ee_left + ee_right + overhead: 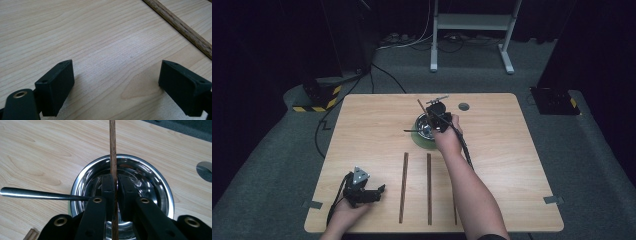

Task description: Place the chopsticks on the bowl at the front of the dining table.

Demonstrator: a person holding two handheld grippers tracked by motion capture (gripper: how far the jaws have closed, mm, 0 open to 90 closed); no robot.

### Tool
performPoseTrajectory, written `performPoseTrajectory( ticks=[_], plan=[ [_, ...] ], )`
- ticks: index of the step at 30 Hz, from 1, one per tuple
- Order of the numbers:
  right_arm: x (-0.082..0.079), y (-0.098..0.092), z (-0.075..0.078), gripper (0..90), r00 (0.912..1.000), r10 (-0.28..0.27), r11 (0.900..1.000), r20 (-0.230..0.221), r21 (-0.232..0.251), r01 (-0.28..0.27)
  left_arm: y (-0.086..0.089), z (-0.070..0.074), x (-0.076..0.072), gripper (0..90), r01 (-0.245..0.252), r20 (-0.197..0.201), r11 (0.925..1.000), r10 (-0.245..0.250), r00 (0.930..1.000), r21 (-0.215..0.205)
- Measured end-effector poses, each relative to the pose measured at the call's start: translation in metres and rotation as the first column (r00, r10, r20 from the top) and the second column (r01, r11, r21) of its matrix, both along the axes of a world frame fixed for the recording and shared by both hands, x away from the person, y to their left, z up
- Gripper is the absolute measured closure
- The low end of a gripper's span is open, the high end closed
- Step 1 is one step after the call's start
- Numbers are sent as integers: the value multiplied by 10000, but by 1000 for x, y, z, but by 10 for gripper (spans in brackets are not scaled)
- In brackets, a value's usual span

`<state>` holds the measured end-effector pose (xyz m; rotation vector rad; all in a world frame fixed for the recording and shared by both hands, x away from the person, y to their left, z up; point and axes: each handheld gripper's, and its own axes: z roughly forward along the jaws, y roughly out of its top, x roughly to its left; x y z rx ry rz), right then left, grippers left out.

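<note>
Over the round steel bowl (pixel 150 185): right gripper (pixel 115 187) clamped on a thin brown wooden stick (pixel 112 147).
Dark metal handle (pixel 37 193) juts from the bowl's rim; nearer the person, two more sticks (pixel 428 187); left gripper (pixel 116 85) gapes empty beside them.

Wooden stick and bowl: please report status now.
Right gripper shut on wooden stick, above steel bowl. Left gripper open, resting on table. Dark rod lies across bowl.

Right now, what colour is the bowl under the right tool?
Shiny silver metal bowl; clearest in the right gripper view.
</note>
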<state>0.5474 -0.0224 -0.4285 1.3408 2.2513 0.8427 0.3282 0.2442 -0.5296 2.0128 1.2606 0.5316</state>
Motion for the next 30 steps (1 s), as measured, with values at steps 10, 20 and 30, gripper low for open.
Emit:
performPoseTrajectory(
  ticks=[10, 20, 30],
  plan=[
    [5, 19, -20, 840, 9992, 117, 9996, -391, -244, -126, 1, 0, 0, 135, 1, -11, 10000, -1, 10000, -31],
    [7, 23, -28, 837, 9991, 3, 9991, -413, -413, -20, 1, 0, 0, 135, 19, 6, 10000, -19, 10000, 18],
    [-6, 17, -14, 751, 10000, 42, 9999, 49, -156, -41, 1, 0, 0, 134, 52, -15, 10000, -52, 10000, 7]
  ],
)
